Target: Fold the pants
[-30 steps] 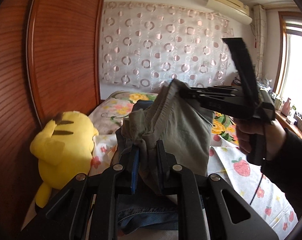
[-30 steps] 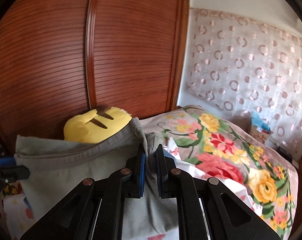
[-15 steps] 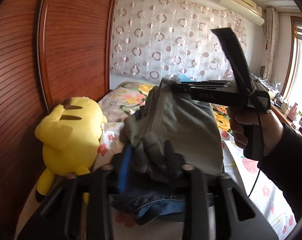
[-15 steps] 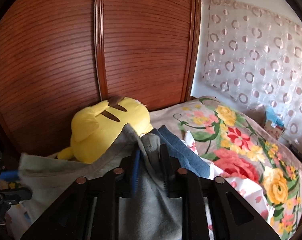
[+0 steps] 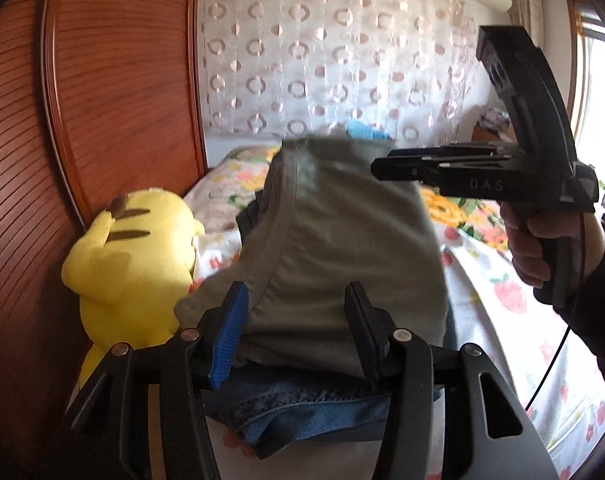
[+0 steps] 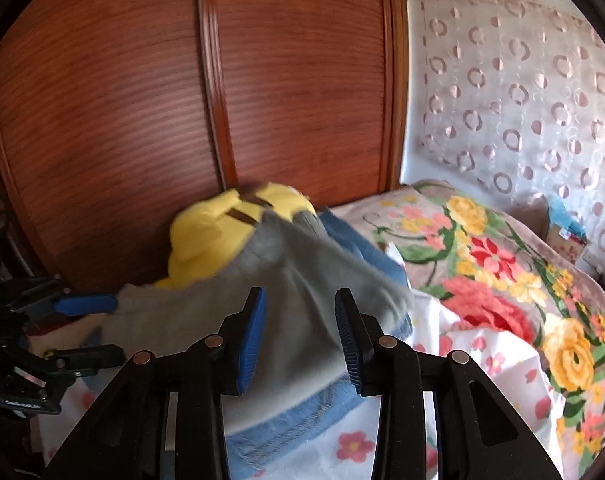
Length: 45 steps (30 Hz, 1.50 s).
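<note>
My left hand-held gripper [image 5: 294, 334] and right hand-held gripper [image 6: 300, 340]: both spread wide, gripping nothing. Grey pants [image 5: 342, 248] lie blurred atop blue jeans [image 5: 302, 412] on the bed [image 6: 482, 360], beside yellow plush [image 5: 130, 256].

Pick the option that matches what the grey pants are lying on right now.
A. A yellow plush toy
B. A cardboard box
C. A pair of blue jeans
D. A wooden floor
C: the grey pants rest on a folded pair of blue jeans, whose denim edge shows under them in both wrist views, with the left gripper and right gripper both open over the pile.
</note>
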Each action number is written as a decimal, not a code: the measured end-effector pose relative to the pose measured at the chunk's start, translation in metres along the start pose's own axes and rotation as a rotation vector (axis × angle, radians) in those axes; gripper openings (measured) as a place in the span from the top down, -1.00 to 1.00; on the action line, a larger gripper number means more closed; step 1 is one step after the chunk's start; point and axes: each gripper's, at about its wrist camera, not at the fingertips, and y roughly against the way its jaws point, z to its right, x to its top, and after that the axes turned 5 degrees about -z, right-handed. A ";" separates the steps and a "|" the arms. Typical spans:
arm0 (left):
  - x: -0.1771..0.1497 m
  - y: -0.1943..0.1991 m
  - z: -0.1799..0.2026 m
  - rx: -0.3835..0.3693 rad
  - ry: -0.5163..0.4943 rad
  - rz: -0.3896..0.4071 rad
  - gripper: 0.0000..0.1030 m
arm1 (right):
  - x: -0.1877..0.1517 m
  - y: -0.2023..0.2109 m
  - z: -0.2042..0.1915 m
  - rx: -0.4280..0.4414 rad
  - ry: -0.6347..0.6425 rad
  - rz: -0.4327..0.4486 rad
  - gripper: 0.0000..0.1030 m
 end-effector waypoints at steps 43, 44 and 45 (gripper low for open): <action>-0.022 0.049 -0.003 0.042 -0.022 0.026 -0.57 | -0.046 0.060 -0.081 -0.132 -0.123 0.040 0.00; -0.023 0.050 -0.004 0.042 -0.017 0.026 -0.57 | -0.048 0.063 -0.084 -0.140 -0.128 0.041 0.00; -0.024 0.053 -0.005 0.042 -0.014 0.029 -0.57 | -0.049 0.066 -0.087 -0.146 -0.134 0.040 0.00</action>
